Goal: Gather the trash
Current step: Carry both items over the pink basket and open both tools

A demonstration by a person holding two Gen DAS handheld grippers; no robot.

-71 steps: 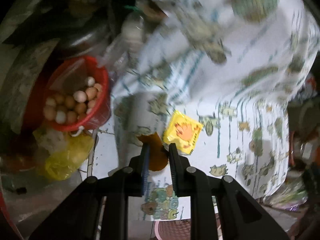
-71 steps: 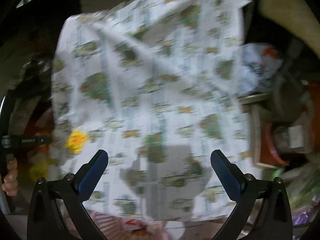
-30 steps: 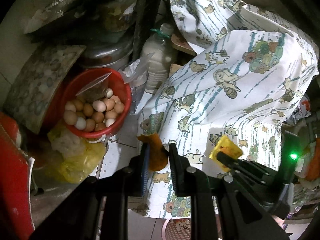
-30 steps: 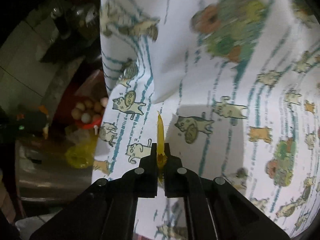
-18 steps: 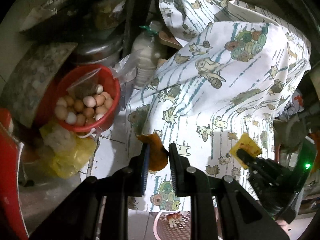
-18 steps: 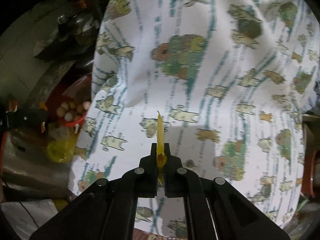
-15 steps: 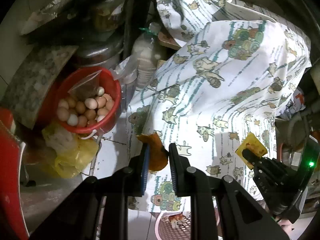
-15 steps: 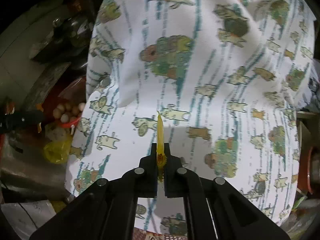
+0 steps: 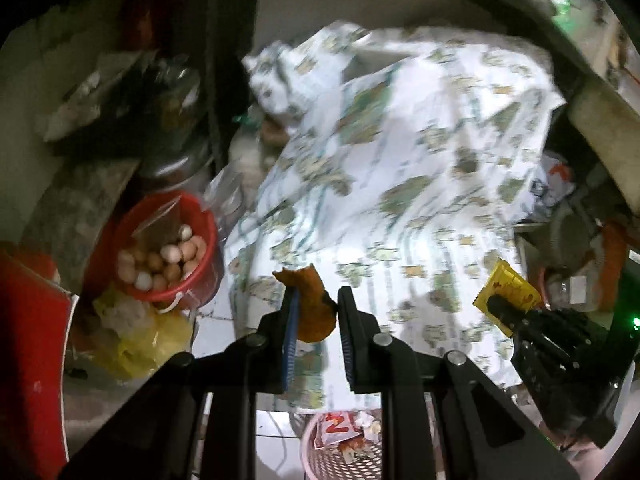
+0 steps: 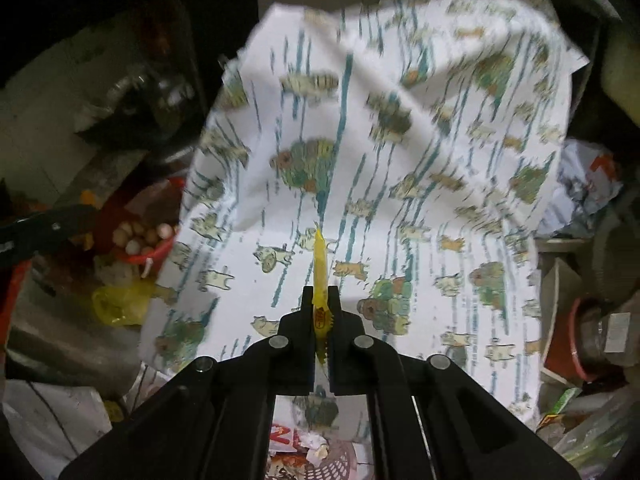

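1. Both pieces of trash have come up and away from the patterned cloth (image 10: pixel 400 184) since a second ago, and the pink perforated basket (image 9: pixel 352 454) now shows fuller at the bottom of each wrist view.
2. My left gripper (image 9: pixel 316 312) is closed to a narrow gap on the orange-brown scrap (image 9: pixel 310 304), the blue pad on one side and the black finger on the other both pressing it.
3. My right gripper (image 10: pixel 320 312) is pinched fully together on the yellow wrapper (image 10: pixel 320 276), which stands edge-on above the fingertips; the left view shows its flat face (image 9: pixel 506 292).
4. I judge the wrapper light, thin and slippery, best held near its crimped edge as it is now; the scrap looks soft and crushable, so a gentle mid-body pinch suits it.
5. The basket already holds crumpled paper and a red-printed packet (image 9: pixel 334 428), just below both loads.
6. At left a red bucket of eggs (image 9: pixel 164 252) sits by a yellow plastic bag (image 9: pixel 136 340), well clear of the basket but fragile.
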